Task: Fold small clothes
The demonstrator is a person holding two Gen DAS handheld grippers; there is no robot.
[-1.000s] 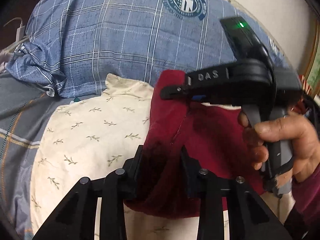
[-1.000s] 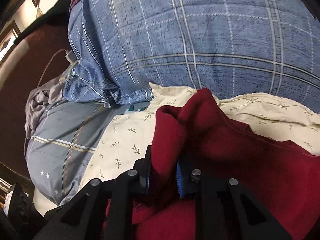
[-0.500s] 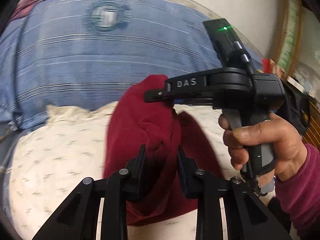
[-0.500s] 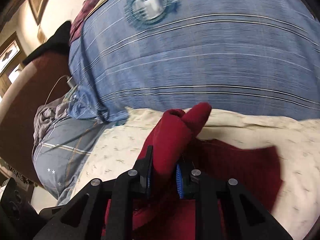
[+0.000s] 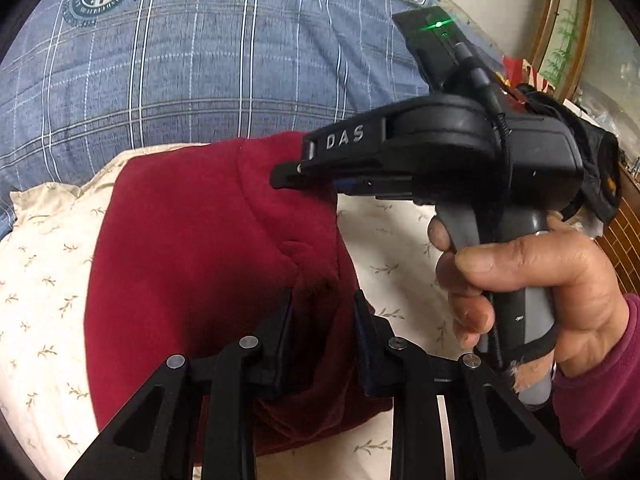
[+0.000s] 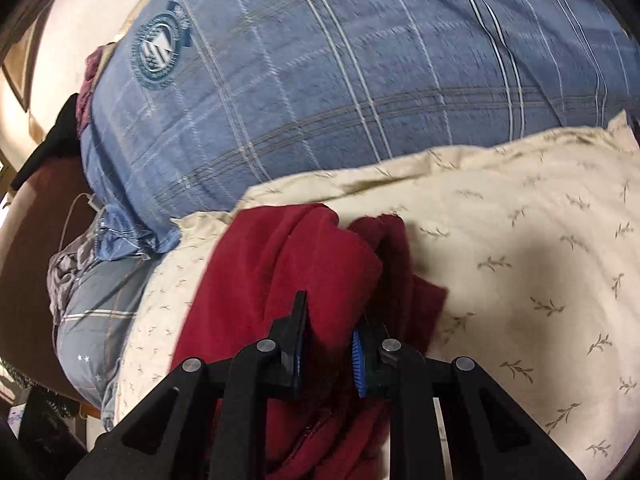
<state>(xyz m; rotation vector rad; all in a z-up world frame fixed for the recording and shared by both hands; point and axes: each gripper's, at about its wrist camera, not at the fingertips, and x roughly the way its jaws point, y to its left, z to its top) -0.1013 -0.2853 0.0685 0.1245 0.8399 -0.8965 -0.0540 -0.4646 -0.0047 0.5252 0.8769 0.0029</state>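
1. Left wrist view: our left gripper [image 5: 322, 312] has a bunched edge of the red garment [image 5: 192, 248] between its fingers. A second ago those fingers stood a little wider around the same bunch; they have just been closing, and now they stand narrow with the cloth pinched between the pads.

2. Same view: the right gripper [image 5: 286, 174], held in the person's right hand [image 5: 532, 288], sits across the top of the frame with its tip on the far edge of the garment. A second ago more of the garment lay spread toward the right under that hand; now the cloth is drawn over to the left, and the cream sheet [image 5: 404, 240] shows bare where the red was.

3. Same view: the blue plaid pillow [image 5: 200, 64] behind has slid rightward in the frame, so we read the whole pair of hands as sweeping sideways together.

4. Right wrist view: our right gripper [image 6: 328, 336] is nearly shut on a thick fold of the red garment [image 6: 280, 280], which stands up between the blue pads. The gap is as narrow as it was a second ago, so the grip holds.

5. Same view: earlier the garment filled the lower right of the frame; now it is gathered into a narrower heap left of centre on the cream sheet [image 6: 520, 260], with bare sheet to the right.

6. We judge this a fold in progress: one side carried across onto the other, both edges held, the lay-down and release not yet done.
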